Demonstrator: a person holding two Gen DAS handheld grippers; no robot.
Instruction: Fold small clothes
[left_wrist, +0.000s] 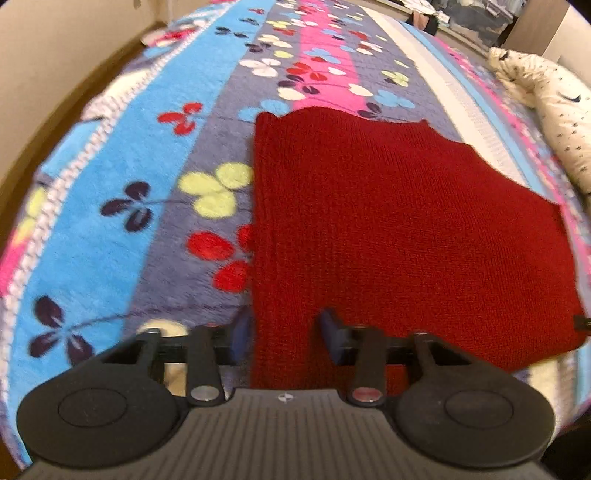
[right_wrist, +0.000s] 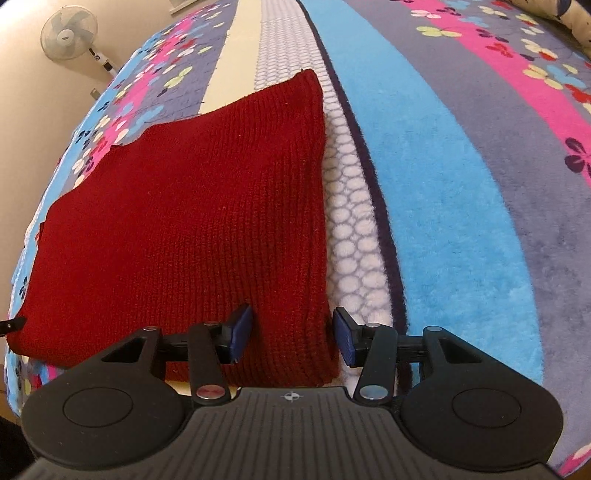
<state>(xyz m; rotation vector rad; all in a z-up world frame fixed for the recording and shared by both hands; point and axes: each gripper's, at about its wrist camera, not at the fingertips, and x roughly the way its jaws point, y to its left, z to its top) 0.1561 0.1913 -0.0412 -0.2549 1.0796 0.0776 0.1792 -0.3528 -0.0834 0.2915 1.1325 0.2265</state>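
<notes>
The red knit (left_wrist: 388, 221) lies flat on the bed (left_wrist: 110, 229) straight ahead of both my tongs, its near hem reaching back between the pads. My left tongs (left_wrist: 286, 332) straddle its near left corner and look pressed onto the fabric; my right tongs (right_wrist: 291, 332) straddle the near right corner, the left pad touching, the right pad standing just clear, so that side is not yet clamped. I judge it soft, light and limp, thick enough to bunch, not slippery on the plush blanket. The two near corners look the best hold for lifting the hem over.
</notes>
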